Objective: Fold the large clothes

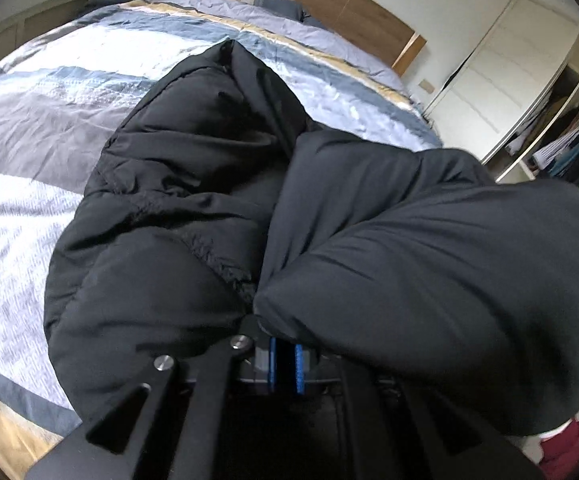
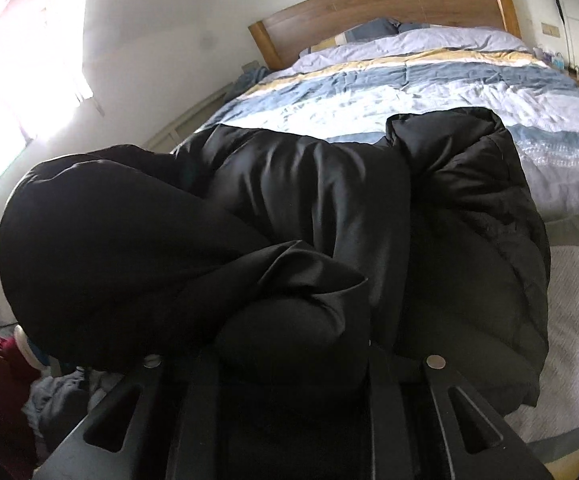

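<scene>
I see the puffy black padded jacket (image 1: 193, 184) bunched across the striped bed's (image 1: 29, 128) near edge. Left tool (image 1: 285, 354) is pinching its fabric, right tool (image 2: 293, 344) is buried in folds, nearly closed.

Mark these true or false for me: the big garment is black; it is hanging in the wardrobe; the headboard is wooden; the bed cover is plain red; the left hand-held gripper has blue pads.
1. The garment is black. True: a black puffy coat.
2. It hangs in the wardrobe. False: it lies bunched on the bed, while the wardrobe stands apart.
3. The headboard is wooden. True.
4. The bed cover is plain red. False: it has blue, white, grey and yellow bands.
5. The left hand-held gripper has blue pads. True; coat fabric bulges over them.
</scene>
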{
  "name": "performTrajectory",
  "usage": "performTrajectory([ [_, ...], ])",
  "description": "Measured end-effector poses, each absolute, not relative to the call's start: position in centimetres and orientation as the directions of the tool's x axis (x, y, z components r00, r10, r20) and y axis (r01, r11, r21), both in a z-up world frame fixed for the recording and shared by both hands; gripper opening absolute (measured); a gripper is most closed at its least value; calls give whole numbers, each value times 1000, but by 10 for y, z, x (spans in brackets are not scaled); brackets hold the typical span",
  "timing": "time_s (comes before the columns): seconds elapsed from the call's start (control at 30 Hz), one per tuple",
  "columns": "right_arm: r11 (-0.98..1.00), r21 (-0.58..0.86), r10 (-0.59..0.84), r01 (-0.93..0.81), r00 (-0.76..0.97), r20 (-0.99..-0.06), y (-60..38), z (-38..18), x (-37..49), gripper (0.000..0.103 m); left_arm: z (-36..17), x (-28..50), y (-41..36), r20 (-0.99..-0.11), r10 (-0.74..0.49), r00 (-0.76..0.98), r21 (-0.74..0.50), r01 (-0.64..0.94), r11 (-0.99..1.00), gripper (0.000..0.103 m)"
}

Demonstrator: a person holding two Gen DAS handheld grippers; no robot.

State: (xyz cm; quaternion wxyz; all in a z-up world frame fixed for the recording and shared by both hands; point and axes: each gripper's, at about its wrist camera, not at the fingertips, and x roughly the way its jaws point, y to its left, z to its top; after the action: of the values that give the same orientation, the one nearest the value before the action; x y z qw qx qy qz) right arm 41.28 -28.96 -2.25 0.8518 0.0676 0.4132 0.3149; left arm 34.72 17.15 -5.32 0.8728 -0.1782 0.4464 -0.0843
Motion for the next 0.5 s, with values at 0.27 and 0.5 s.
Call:
performTrajectory([
  [0.27, 798, 330, 571, -505, 458, -681, -289, -14, 401, 45, -44, 332, 169, -774, -275, 570, -354, -29, 935, 15],
  [0.5, 818, 286, 536, -499, 480, -694, -298, 1, 374, 57, -28, 300, 173, -776, -274, 568, -347, -21, 938, 15],
])
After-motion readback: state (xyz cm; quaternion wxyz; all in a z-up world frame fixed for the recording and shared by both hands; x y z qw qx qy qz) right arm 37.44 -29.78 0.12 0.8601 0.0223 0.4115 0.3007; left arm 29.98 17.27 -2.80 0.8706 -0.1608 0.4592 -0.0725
